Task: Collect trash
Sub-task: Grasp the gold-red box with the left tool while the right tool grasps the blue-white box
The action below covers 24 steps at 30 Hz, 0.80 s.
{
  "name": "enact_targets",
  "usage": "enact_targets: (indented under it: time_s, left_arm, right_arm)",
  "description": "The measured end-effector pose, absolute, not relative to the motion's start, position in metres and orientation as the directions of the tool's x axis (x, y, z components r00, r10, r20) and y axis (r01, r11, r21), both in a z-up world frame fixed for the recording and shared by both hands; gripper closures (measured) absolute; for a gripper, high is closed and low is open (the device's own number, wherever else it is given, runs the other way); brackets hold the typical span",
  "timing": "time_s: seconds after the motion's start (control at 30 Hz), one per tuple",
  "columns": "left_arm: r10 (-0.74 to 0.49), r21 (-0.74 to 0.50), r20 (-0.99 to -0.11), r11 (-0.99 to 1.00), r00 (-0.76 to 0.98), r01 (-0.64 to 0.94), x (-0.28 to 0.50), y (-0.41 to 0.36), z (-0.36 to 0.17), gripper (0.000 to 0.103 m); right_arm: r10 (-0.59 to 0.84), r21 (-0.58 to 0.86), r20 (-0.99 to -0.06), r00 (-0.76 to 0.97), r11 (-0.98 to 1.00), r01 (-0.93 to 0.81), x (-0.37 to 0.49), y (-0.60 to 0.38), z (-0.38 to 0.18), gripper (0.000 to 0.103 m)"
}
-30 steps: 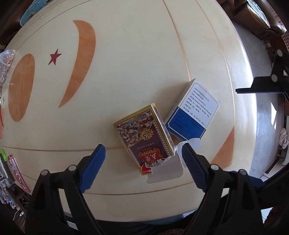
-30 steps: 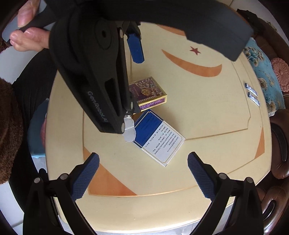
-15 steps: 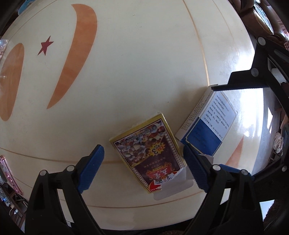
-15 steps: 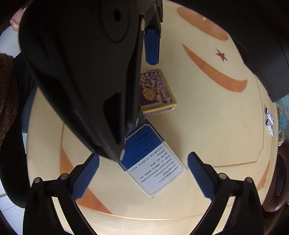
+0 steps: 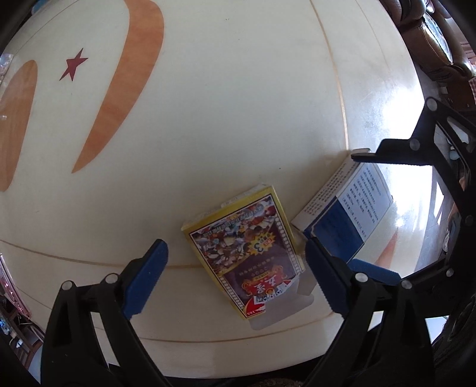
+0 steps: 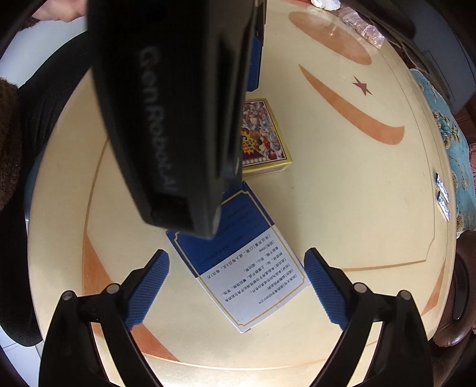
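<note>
A yellow-edged card box [image 5: 247, 256] with a torn white flap lies flat on the cream table [image 5: 238, 104]. My left gripper [image 5: 235, 279] points down over it. Its jaws are opening, with the box between them, close to the right pad and not pressed. Beside it lies a blue and white box [image 6: 247, 268], printed side up. My right gripper [image 6: 236, 285] hangs over this box. Its jaws are closing, and the pads stand apart from the box's edges. In the right wrist view the left gripper's black body [image 6: 166, 104] hides part of both boxes.
The table bears orange curved inlays and a red star [image 6: 362, 86]. A clear bag of small pieces [image 6: 363, 26] and two little blue-white packets [image 6: 441, 193] lie near the far rim. A person's dark clothing [image 6: 35, 148] borders the near table edge. Brown seats [image 5: 431, 38] stand beyond.
Both grippers have come down towards the table. The card box now sits between the left fingers and the blue-white box between the right ones. The left gripper's body fills more of the right view.
</note>
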State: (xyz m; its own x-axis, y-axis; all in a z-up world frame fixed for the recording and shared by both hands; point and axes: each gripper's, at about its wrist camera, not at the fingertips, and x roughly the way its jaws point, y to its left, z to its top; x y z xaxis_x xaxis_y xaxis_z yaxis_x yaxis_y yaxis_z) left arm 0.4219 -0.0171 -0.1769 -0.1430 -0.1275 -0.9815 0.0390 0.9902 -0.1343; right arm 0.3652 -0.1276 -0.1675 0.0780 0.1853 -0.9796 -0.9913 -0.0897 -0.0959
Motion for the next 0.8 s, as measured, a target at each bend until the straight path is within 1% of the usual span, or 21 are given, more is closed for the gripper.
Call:
enact_targets:
  time_s: [0.1, 0.2, 0.27, 0.3, 0.37, 0.4, 0.43, 0.63, 0.67, 0.73, 0.8]
  left_arm:
    - [-0.136, -0.140, -0.981, 0.990, -0.138, 0.019, 0.424, -0.014, -0.179, 0.012]
    - [-0.134, -0.137, -0.981, 0.990, -0.137, 0.013, 0.421, -0.014, -0.180, 0.012]
    - [-0.146, -0.147, -0.979, 0.989, -0.139, -0.007, 0.420, -0.013, -0.180, 0.012]
    - [-0.151, -0.151, -0.979, 0.989, -0.137, -0.010, 0.421, -0.011, -0.180, 0.012]
    - [-0.156, -0.155, -0.980, 0.988, -0.125, -0.024, 0.419, -0.006, -0.180, 0.012]
    - [-0.141, -0.139, -0.982, 0.990, -0.125, -0.024, 0.418, -0.006, -0.181, 0.017]
    - [-0.133, -0.131, -0.984, 0.991, -0.121, -0.021, 0.418, -0.005, -0.182, 0.019]
    - [-0.035, -0.041, -0.993, 0.998, -0.112, 0.053, 0.411, -0.026, -0.186, 0.020]
    - [-0.021, -0.028, -0.994, 0.998, -0.110, 0.057, 0.410, -0.030, -0.187, 0.023]
    - [0.009, 0.002, -0.995, 0.997, -0.101, 0.072, 0.408, -0.034, -0.185, 0.033]
    - [-0.020, -0.029, -0.993, 0.997, -0.114, 0.074, 0.406, -0.035, -0.184, 0.035]
  right_arm:
    - [0.168, -0.059, -0.984, 0.052, -0.032, -0.998, 0.361, -0.135, -0.166, 0.014]
    - [0.133, -0.098, -0.987, 0.093, -0.034, -0.995, 0.350, -0.135, -0.170, 0.014]
    - [0.121, -0.098, -0.988, 0.097, -0.001, -0.995, 0.349, -0.129, -0.172, 0.014]
    - [0.106, -0.085, -0.990, 0.089, 0.042, -0.995, 0.354, -0.126, -0.176, 0.020]
    - [0.111, 0.009, -0.994, 0.006, 0.139, -0.990, 0.370, -0.127, -0.176, 0.023]
    - [0.113, -0.001, -0.993, 0.017, 0.144, -0.990, 0.370, -0.128, -0.175, 0.028]
    - [0.111, -0.004, -0.994, 0.021, 0.151, -0.989, 0.369, -0.128, -0.173, 0.030]
    - [0.109, -0.006, -0.993, 0.040, 0.298, -0.955, 0.375, -0.125, -0.166, 0.034]
    - [0.115, -0.009, -0.992, 0.051, 0.341, -0.940, 0.375, -0.127, -0.165, 0.034]
    - [0.115, -0.013, -0.991, 0.070, 0.438, -0.899, 0.380, -0.124, -0.163, 0.034]
    - [0.111, -0.054, -0.986, 0.124, 0.491, -0.869, 0.374, -0.127, -0.160, 0.034]
